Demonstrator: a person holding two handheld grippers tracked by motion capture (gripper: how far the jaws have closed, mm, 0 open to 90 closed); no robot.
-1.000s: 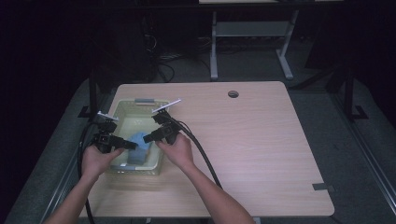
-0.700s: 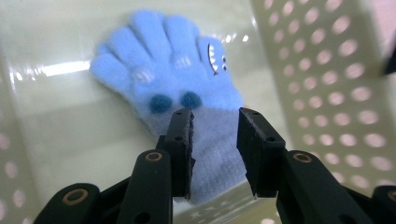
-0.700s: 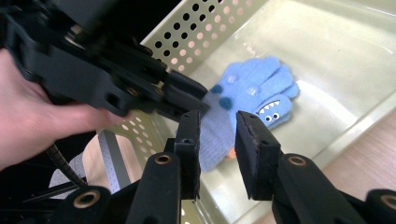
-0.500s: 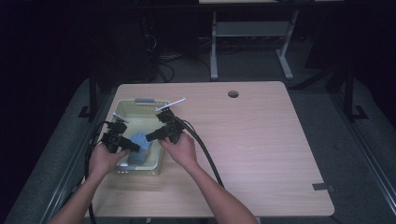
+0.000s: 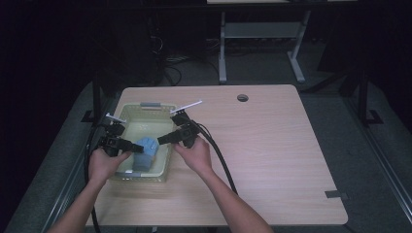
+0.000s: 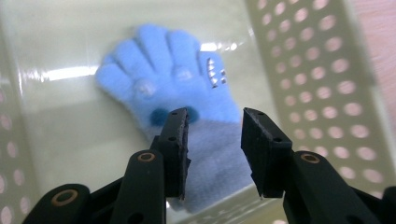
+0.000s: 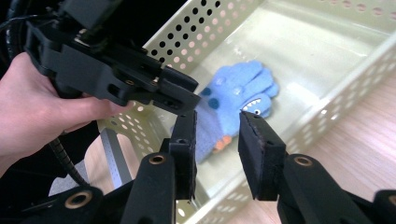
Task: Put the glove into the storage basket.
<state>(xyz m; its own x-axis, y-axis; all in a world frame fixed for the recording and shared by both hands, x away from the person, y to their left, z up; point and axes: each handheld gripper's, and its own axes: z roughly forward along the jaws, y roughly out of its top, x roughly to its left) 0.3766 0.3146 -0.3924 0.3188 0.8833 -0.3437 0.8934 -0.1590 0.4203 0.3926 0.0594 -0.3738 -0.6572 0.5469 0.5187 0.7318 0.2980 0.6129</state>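
Note:
A light blue glove (image 5: 145, 150) with a greyer cuff and a small monster face lies flat on the floor of a pale green perforated basket (image 5: 168, 160). My left gripper (image 5: 137, 147) hovers over the cuff. Its jaws have just been opening and stand apart in the left gripper view (image 6: 215, 123), with the glove (image 6: 173, 79) beneath the gap and untouched by the pads. My right gripper (image 5: 162, 141) hangs over the basket's right wall. Its jaws (image 7: 217, 123) have also just been opening, with nothing between them. The glove (image 7: 238, 98) lies beyond them, under the left gripper (image 7: 182, 95).
The basket stands at the left of a wooden table (image 5: 272, 160) that has a round cable hole (image 5: 242, 97) at the back and a strip of tape (image 5: 335, 195) near the front right. A black cable (image 5: 221, 160) trails across the table from the right gripper. Dark floor surrounds the table.
The right gripper has drawn back a little toward the basket's right wall. The left gripper has stayed over the glove, and the glove has not moved.

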